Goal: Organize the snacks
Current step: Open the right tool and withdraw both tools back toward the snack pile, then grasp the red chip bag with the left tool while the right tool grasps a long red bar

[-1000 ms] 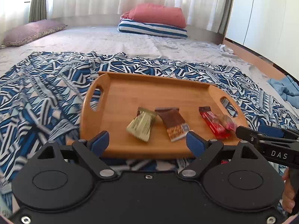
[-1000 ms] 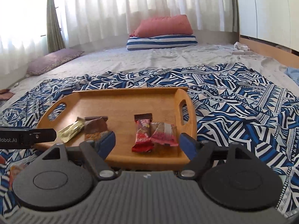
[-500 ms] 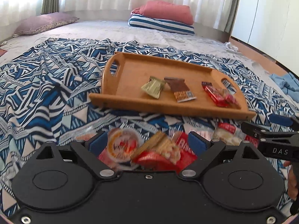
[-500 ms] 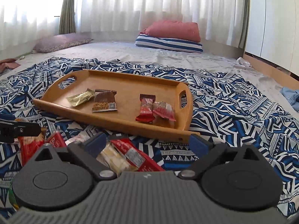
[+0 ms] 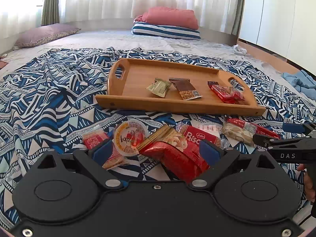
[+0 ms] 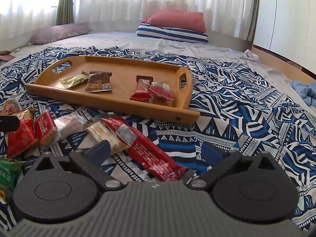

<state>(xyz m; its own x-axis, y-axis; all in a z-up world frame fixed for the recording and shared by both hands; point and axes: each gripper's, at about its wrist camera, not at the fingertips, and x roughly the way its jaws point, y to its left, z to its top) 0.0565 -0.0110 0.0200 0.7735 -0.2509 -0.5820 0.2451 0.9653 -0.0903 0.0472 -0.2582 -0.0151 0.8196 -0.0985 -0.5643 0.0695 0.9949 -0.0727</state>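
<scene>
A wooden tray [image 5: 138,73] [image 6: 126,67] lies on the patterned blanket and holds a green packet [image 5: 159,87], a brown bar [image 5: 185,90] and two red packets [image 5: 225,94]. Loose snacks lie in front of the tray. My left gripper [image 5: 156,151] is open above a red-gold packet [image 5: 173,154], with a round jelly cup [image 5: 130,138] and a Biscoff packet [image 5: 199,137] beside it. My right gripper [image 6: 156,151] is open over a long red wrapper [image 6: 146,150] and a pale wafer pack [image 6: 102,133]. The right gripper also shows in the left wrist view [image 5: 276,138].
The blue-white blanket [image 5: 49,98] covers a bed. Pillows [image 5: 169,22] lie at the far end, a purple pillow [image 5: 45,34] at the far left. White cupboards [image 5: 276,15] stand on the right. A blue cloth [image 6: 304,90] lies at the right. A green packet [image 6: 7,173] lies at the near left.
Both grippers have drawn back from the tray and dropped lower. The loose snacks in front of the tray have come into view between the open fingers.
</scene>
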